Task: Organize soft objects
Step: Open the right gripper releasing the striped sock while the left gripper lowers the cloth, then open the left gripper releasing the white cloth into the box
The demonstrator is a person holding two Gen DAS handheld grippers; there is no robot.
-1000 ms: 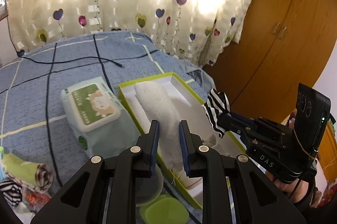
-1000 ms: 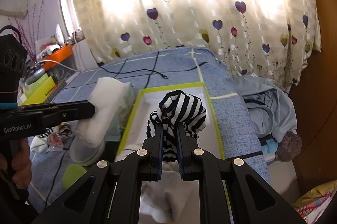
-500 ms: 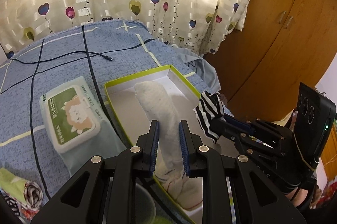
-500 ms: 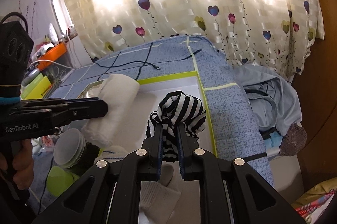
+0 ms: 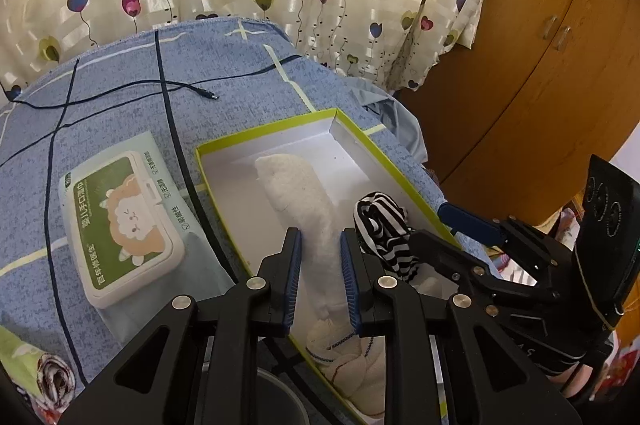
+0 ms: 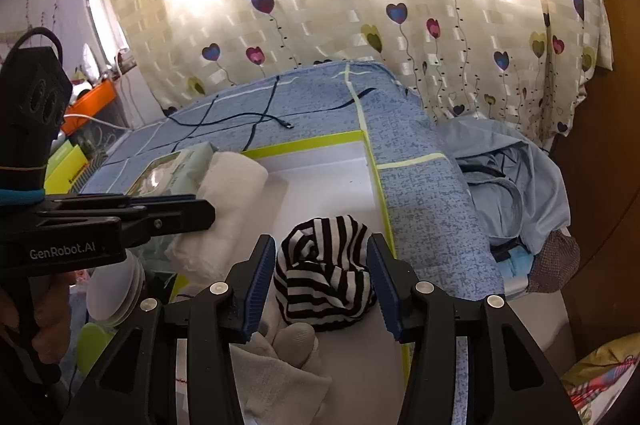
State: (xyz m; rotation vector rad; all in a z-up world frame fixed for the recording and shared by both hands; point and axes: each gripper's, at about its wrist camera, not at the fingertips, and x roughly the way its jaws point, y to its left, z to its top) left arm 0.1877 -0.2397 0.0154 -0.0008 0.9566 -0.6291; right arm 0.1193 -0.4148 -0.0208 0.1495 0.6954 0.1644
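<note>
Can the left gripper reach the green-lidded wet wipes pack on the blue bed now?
Probably not yet: the left gripper is shut on the white fuzzy rolled cloth. The green-lidded wet wipes pack lies unobstructed beside the yellow-rimmed box.

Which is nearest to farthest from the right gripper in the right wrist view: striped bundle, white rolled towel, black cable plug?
1. Black-and-white striped fabric bundle: between the open fingers of the right gripper.
2. White rolled towel: ahead-left, in the left gripper.
3. Black cable plug: far back on the blue bedsheet.
</note>
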